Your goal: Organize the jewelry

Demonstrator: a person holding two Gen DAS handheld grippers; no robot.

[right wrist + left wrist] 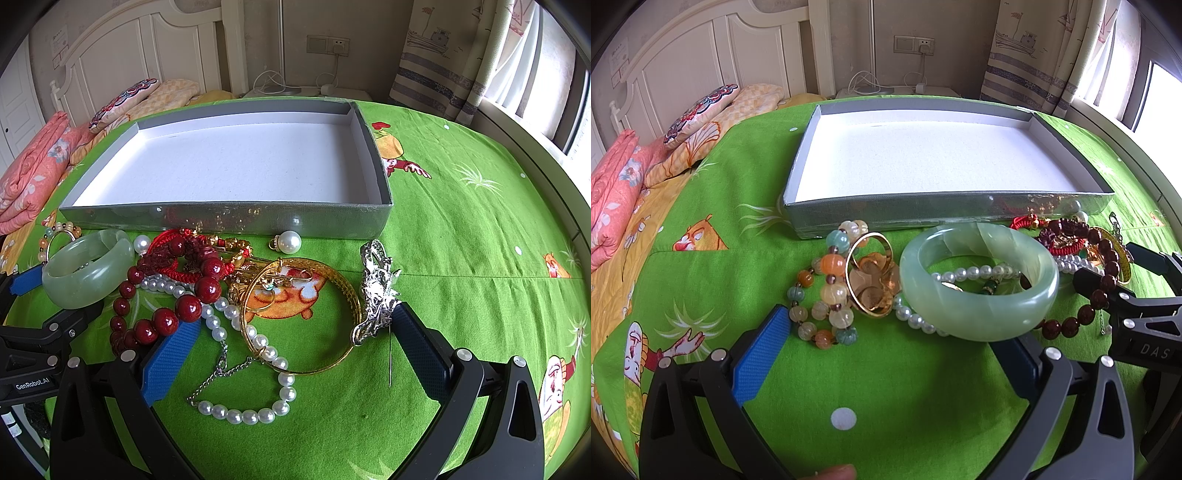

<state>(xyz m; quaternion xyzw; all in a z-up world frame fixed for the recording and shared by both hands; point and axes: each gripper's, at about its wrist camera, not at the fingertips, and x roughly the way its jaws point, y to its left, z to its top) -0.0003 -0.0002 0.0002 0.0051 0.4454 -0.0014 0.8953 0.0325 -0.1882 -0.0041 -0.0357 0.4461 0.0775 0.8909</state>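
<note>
A green cartoon-print bedspread point(461, 229) carries a grey tray point(221, 218) and, just before it, heaped jewelry point(207, 291).

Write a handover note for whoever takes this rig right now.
Left gripper: jaws open, holding nothing, set low in front of the jade bangle.
Right gripper: jaws open, holding nothing, straddling the gold bangle; silver hairpin beside its right jaw.
Grey box holds nothing.
All jewelry lies piled on the green cloth before the box, including red beads and pearl strand.
Done: nothing. Left: everything.
</note>
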